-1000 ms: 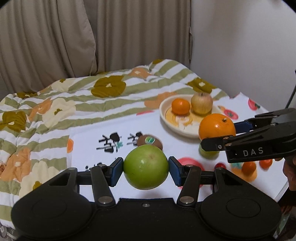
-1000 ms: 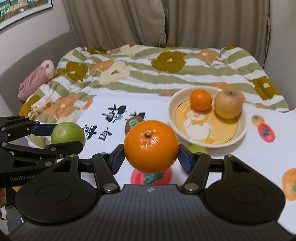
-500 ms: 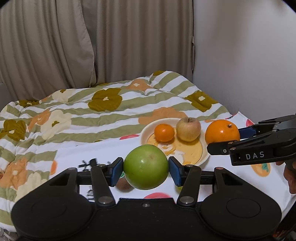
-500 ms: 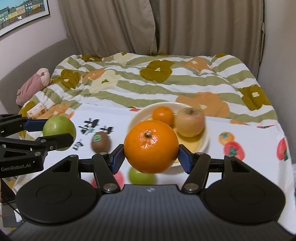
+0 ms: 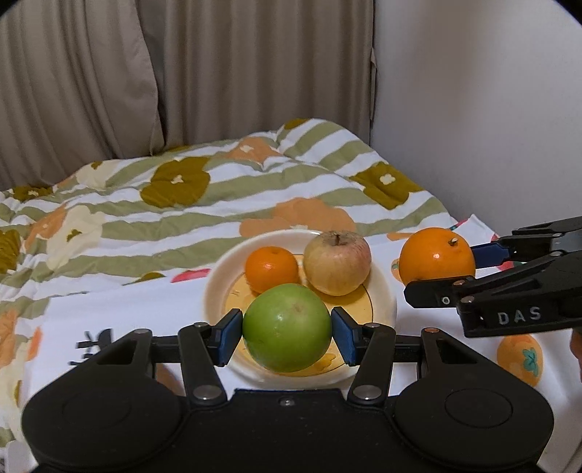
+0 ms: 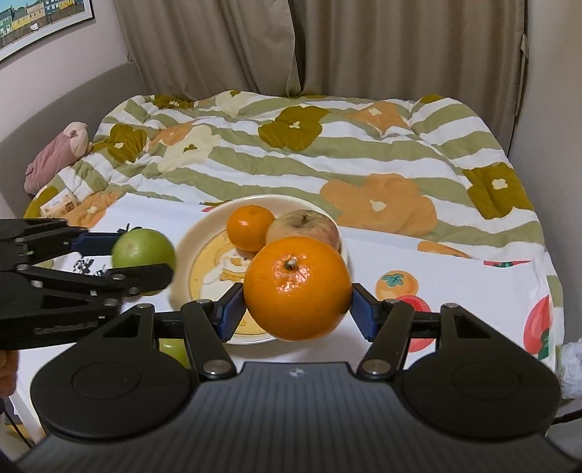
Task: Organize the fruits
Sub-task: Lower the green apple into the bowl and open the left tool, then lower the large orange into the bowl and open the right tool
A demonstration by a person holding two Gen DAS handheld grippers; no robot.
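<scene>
The left gripper (image 5: 287, 327) clamped a green apple (image 5: 286, 326) over the plate (image 5: 214, 287). On the plate sat a small orange (image 5: 271, 268) and a pale apple (image 5: 337, 266). At three o'clock, the right gripper (image 5: 442, 271) gripped a large orange (image 5: 435, 256).

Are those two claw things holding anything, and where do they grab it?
Yes. The left gripper pinches a green apple by its two sides; the right gripper pinches an orange the same way, stem up.

My green apple (image 5: 286, 326) hides the plate's (image 5: 214, 287) front. In the right wrist view, a second green fruit (image 6: 174, 348) peeks from behind my gripper's body, mostly covered, and the framed picture (image 6: 40, 22) is cut off.
</scene>
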